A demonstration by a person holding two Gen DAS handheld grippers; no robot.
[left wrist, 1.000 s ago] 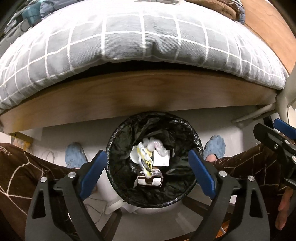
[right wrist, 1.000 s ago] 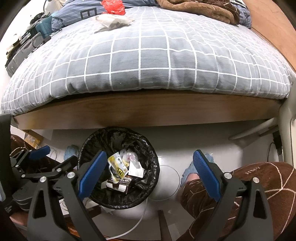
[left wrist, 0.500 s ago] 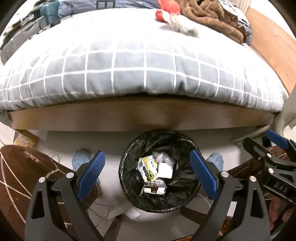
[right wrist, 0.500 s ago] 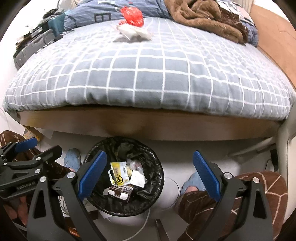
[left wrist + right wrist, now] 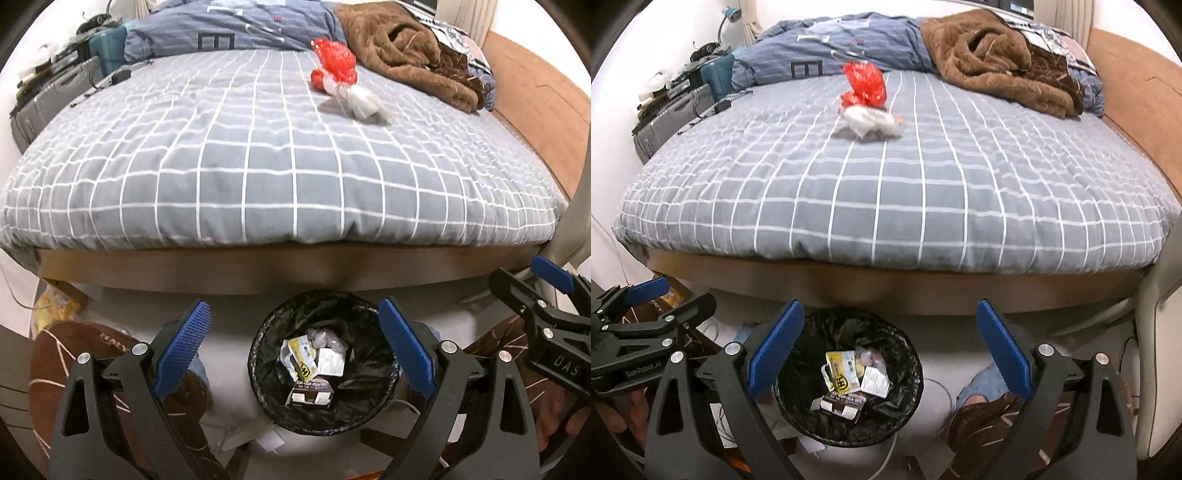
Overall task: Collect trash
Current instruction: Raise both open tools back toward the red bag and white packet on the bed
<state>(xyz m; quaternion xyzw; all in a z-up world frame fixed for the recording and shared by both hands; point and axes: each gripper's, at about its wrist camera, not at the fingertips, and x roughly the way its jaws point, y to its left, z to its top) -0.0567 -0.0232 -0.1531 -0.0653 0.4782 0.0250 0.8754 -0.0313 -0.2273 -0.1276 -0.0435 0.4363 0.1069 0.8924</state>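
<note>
You have a crumpled red plastic bag point(image 5: 334, 66) far back on the bed's grey checked cover, and a wad of white wrapping point(image 5: 360, 101) touching its near side. Below you on the floor stands a round bin point(image 5: 325, 373) with a black liner, upright, holding a yellow packet point(image 5: 303, 360), white papers and a brown carton point(image 5: 311, 393).

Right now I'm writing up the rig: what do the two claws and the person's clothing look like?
Both the left claw and right claw have black triangular cut-out arms with silver rivets, ending in blue textured pads. The clamp bodies carry pale lettering, too small to read fully. The person wears brown trousers with thin pale lines.
</note>
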